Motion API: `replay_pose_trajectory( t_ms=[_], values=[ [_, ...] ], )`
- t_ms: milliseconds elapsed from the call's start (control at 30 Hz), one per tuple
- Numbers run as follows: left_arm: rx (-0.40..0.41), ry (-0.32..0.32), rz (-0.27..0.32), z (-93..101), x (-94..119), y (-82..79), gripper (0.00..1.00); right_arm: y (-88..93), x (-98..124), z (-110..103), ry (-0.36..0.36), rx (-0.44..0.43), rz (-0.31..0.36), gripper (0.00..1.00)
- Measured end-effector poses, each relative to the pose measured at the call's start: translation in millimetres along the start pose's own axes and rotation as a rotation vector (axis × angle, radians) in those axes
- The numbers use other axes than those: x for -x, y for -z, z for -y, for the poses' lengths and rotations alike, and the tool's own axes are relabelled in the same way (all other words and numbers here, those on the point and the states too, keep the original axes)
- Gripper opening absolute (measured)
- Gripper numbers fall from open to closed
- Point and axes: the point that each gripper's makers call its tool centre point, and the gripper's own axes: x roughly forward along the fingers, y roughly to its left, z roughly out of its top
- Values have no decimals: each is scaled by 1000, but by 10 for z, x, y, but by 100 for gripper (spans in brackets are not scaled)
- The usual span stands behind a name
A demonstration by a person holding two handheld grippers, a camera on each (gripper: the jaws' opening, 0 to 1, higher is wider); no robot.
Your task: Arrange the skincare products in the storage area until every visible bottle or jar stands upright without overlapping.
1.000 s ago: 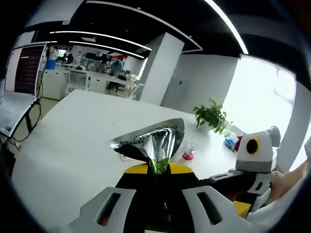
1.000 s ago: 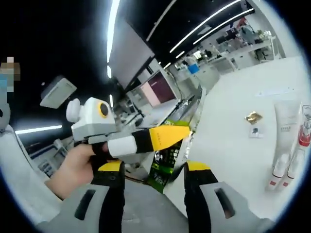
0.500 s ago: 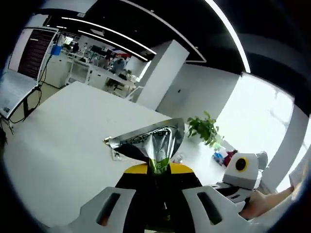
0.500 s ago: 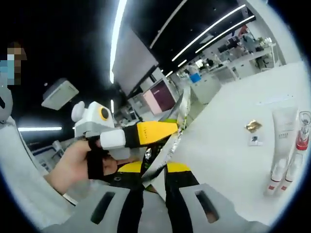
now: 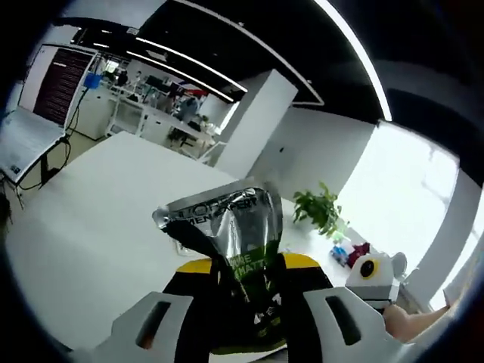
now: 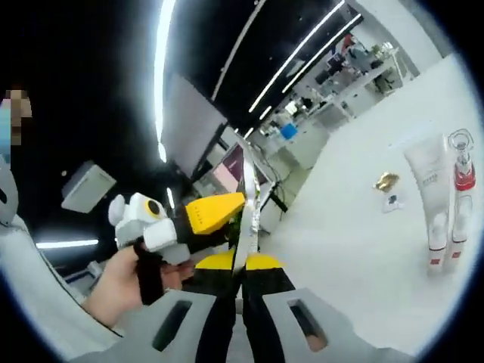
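A silver pouch with green print (image 5: pixel 227 219) stands between the jaws of my left gripper (image 5: pixel 248 265), which are spread apart on either side of it. In the right gripper view the pouch (image 6: pixel 249 204) shows edge-on, and my right gripper (image 6: pixel 242 261) is shut on its lower edge. The left gripper (image 6: pixel 215 213), held in a hand (image 6: pixel 121 287), sits just left of the pouch there. A white tube (image 6: pixel 427 178), a red-capped clear bottle (image 6: pixel 461 162) and two small tubes (image 6: pixel 446 242) lie flat on the white table (image 6: pixel 355 249) at right.
A gold wrapper (image 6: pixel 387 181) and a small sachet (image 6: pixel 392 200) lie on the table left of the tubes. A potted plant (image 5: pixel 318 212) and small red and blue items (image 5: pixel 352 253) stand at the table's far side. A laptop (image 5: pixel 26 144) sits beyond the left edge.
My right gripper has closed on the pouch's edge. My left gripper's jaws have spread apart around the pouch, which has turned broader toward the left camera.
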Motion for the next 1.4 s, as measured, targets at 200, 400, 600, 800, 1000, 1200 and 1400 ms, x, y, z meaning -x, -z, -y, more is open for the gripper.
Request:
replay_pose_trajectory(
  t_ms=[200, 400, 600, 800, 1000, 1200, 1400],
  values=[
    [-20, 33, 15, -34, 71, -21, 40, -91, 48, -84, -62, -62, 36, 1],
    [114, 183, 87, 143, 112, -76, 44, -209, 100, -245, -196, -174, 95, 1],
    [237, 273, 196, 325, 52, -114, 26, -247, 190, -279, -249, -217, 100, 1],
    [269, 240, 191, 364, -11, 31, 23, -218, 235, -176, -202, -195, 54, 1],
    [268, 247, 202, 405, -63, 44, 18, -224, 265, -90, -165, -210, 28, 1],
    [296, 244, 240, 234, 33, -13, 16, -185, 130, -126, -175, -187, -29, 1],
    [305, 241, 250, 134, 111, -57, 16, -120, 75, -192, -194, -202, -17, 1]
  ],
)
